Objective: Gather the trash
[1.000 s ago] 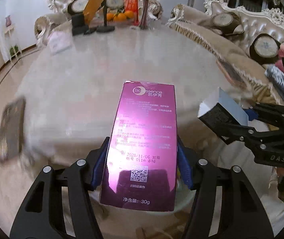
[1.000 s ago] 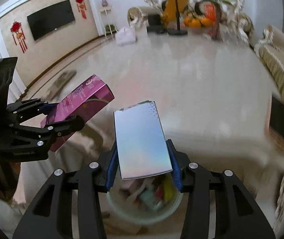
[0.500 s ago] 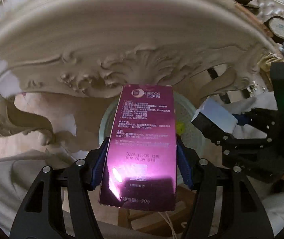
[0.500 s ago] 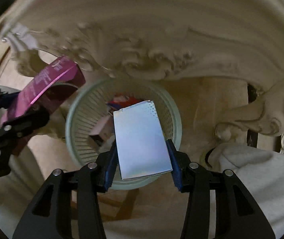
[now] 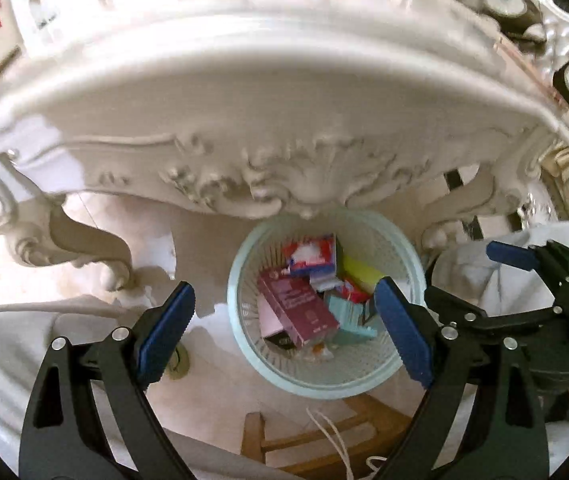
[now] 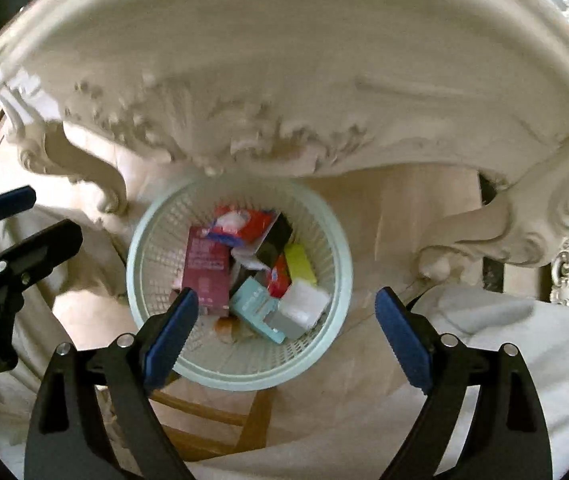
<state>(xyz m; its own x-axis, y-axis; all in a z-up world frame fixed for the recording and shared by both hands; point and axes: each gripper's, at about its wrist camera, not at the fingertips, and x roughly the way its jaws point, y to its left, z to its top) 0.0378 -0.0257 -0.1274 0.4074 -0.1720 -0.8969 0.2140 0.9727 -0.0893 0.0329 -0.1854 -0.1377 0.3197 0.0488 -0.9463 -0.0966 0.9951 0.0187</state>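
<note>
Both claws are held over the bin [image 5: 326, 376], pointed steeply down so that whatever is let go falls straight in. The left claw [image 5: 284, 330] stands wide apart with nothing between its pads; its jaws have just been opening, and the purple box [image 5: 304, 312] now lies inside the bin among other cartons. The right claw [image 6: 286, 330] is likewise spread and empty, its jaws also just opened, and the white box [image 6: 304, 306] rests in the bin [image 6: 240, 374] near its right wall, against a teal carton [image 6: 256, 310].

The bin sits on the floor, partly tucked under the carved edge of the worktop [image 5: 268, 128], which is probably why the claws are brought in from the near side rather than from directly above the far rim. The two claws are kept side by side but apart, so neither drop is blocked by the other. This step of the collection is judged done; both claws are free for more trash.
</note>
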